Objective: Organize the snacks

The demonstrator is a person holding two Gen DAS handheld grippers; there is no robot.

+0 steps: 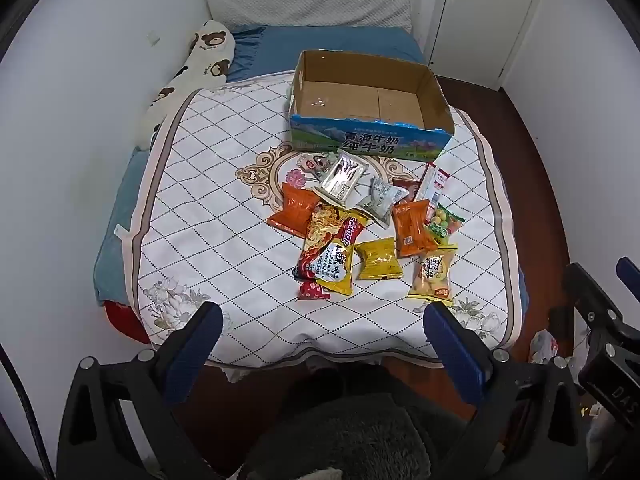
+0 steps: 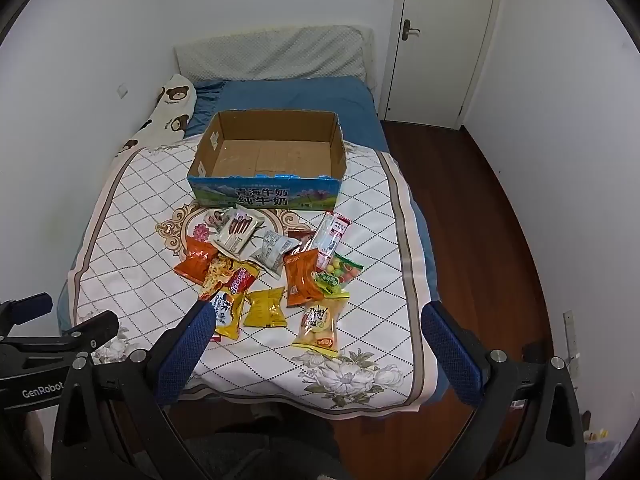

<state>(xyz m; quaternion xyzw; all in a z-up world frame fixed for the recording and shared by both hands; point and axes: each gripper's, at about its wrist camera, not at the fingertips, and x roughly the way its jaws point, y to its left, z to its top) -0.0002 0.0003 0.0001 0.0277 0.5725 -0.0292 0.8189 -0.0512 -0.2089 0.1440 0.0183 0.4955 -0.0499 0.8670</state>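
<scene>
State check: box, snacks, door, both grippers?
cardboard box: open-topped, empty
snack packets: loose pile on the bed in front of the box, none inside
door: closed
left gripper: open, holding nothing
right gripper: open, holding nothing

Both views are evenly lit by soft, cool indoor light, with faint shadows. Fisheye distortion bends the white walls [image 1: 72, 160] and door [image 2: 444, 40] near the dark, vignetted corners. A silver snack packet [image 1: 345, 171] shows mild glare. Focus is fairly sharp.
</scene>
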